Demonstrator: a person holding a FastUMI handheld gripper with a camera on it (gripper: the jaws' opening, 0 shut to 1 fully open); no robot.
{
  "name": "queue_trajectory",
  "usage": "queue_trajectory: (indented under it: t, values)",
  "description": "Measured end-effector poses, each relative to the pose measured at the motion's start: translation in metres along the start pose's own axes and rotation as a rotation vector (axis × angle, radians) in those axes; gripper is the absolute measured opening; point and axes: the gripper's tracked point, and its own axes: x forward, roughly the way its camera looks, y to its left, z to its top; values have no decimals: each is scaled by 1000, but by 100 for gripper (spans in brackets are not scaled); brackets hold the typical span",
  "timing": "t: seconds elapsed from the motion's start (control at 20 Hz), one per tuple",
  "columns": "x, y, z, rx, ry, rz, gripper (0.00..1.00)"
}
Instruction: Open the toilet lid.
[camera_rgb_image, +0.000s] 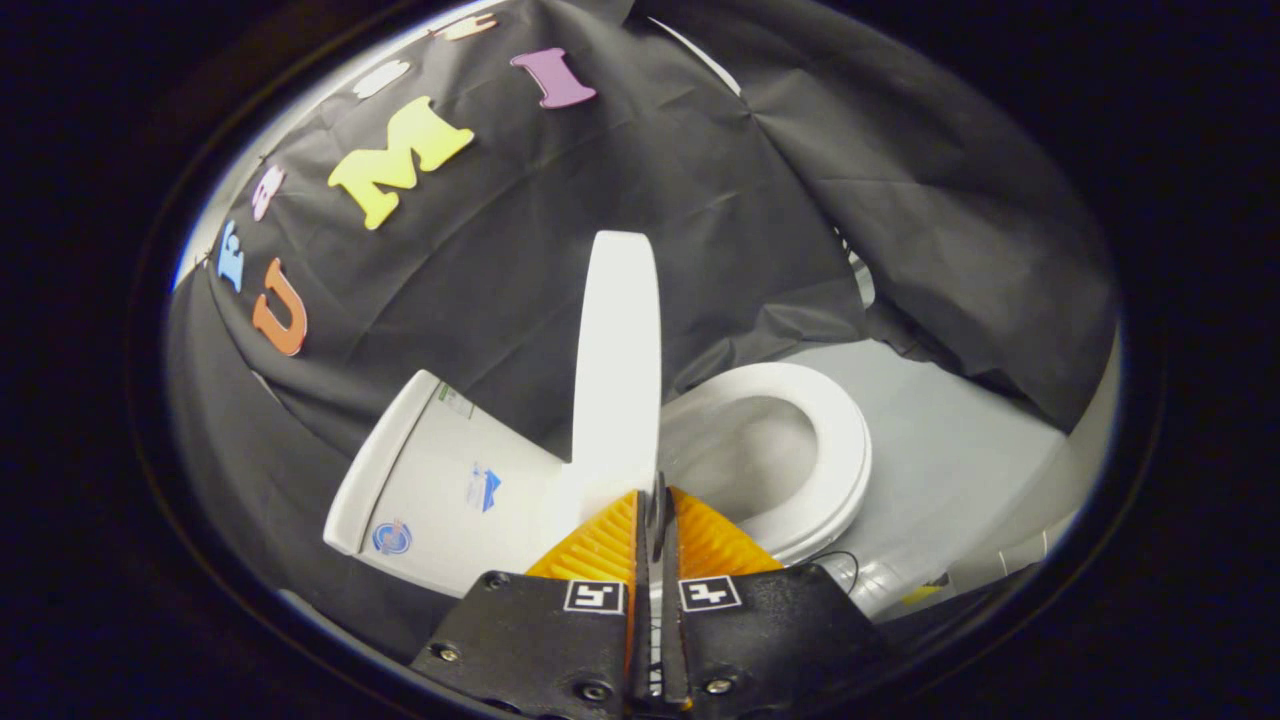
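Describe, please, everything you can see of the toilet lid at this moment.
The toilet lid is a plain white panel of smooth, hard plastic by its look. It stands raised, roughly upright and edge-on to the camera, between the tank and the open seat, with the black cloth wall behind. Its lower edge sits just ahead of the tongs, whose fingers are nearly together; whether they pinch the lid cannot be told.

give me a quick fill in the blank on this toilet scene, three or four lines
1. The toilet lid stands ____, raised off the seat.
2. The gripper has its jaws ____, with hardly a gap between them.
3. The seat rings the open bowl and lies ____.
4. The tank sits on the far side of the lid from the ____.

Missing words: upright; shut; down; seat
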Motion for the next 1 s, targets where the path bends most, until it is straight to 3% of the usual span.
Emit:
queue_trajectory:
  t: [0.35,1.0]
  values:
    - [-4,27,-2,-135,-40,-57,7]
    - [-10,80,-9,-300,-97,-83,7]
